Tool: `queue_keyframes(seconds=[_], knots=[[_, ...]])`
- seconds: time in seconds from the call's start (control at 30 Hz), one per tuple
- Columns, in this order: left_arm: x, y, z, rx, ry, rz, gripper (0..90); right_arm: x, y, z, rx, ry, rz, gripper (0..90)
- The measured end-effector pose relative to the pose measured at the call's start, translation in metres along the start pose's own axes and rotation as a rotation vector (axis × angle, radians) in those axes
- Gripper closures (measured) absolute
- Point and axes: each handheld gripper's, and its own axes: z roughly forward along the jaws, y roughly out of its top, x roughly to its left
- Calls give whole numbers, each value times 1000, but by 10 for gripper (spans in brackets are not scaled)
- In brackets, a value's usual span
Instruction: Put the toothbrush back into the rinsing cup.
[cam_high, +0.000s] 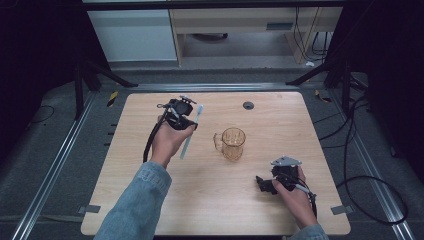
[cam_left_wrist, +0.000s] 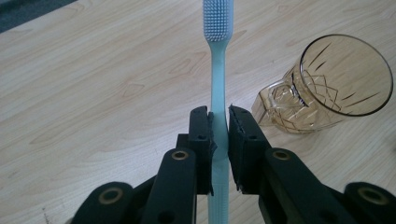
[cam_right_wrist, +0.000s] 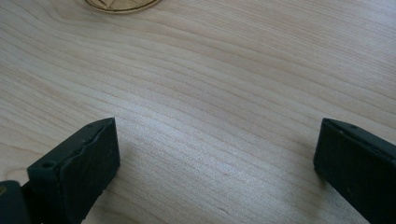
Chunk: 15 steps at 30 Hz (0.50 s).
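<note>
One pale blue plastic toothbrush (cam_left_wrist: 218, 84) was clamped by its handle between the jaws of the left gripper (cam_left_wrist: 218, 135), its bristled head pointing away from the hand and its lower handle running down between the jaws. In the high view this toothbrush (cam_high: 191, 132) hung above the light wooden table (cam_high: 150, 200), left of centre, with the left gripper (cam_high: 187, 121) raised off the surface. Just to its right stood an amber cut-glass mug (cam_high: 232, 143) with a side handle, upright near the table's middle and apart from the brush. The right gripper (cam_high: 262, 184) lay low over the near right part of the table, its jaws spread wide with bare wood between them. No brand, label or writing could be read on anything.
</note>
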Motion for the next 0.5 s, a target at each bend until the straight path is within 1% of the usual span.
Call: queue_keyframes(seconds=[0.03, 0.07, 0.1, 0.13, 0.17, 0.2, 0.23, 0.27, 0.3, 0.33, 0.4, 0.47, 0.5], knots=[[-1, 0, 0, -4, 0, 0, 793, 0, 0, 0, 1, 1, 0, 7], [-1, 1, -1, -8, 1, 4, 793, 0, 0, -1, 5, 9, 13, 7], [-2, 1, -1, -13, 2, 3, 793, 0, 0, 0, 1, 1, -2, 7], [-3, 2, -2, -19, 2, 4, 793, 0, 0, -1, 4, 8, 11, 7], [-4, 2, -2, -27, 5, 5, 793, 0, 0, 0, 1, 1, 0, 7], [-4, 2, -2, -27, 5, 5, 793, 0, 0, 0, 1, 2, -1, 7], [-5, 3, -3, -38, 6, 8, 793, 1, 0, -1, 4, 8, 13, 7], [-6, 3, -4, -42, 6, 9, 793, 0, 0, 0, 1, 1, -2, 7], [-6, 4, -4, -47, 7, 11, 793, 0, 0, 0, 0, 1, -1, 7], [-7, 4, -5, -53, 7, 11, 793, 1, 0, -1, 5, 9, 15, 7], [-8, 5, -6, -67, 11, 11, 793, 0, 0, 0, 0, 1, -1, 7], [-8, 5, -6, -77, 12, 10, 793, 0, 0, 0, 2, 5, 6, 7], [-8, 6, -8, -94, 17, 10, 793, 0, 0, 0, 0, 2, -1, 7]])
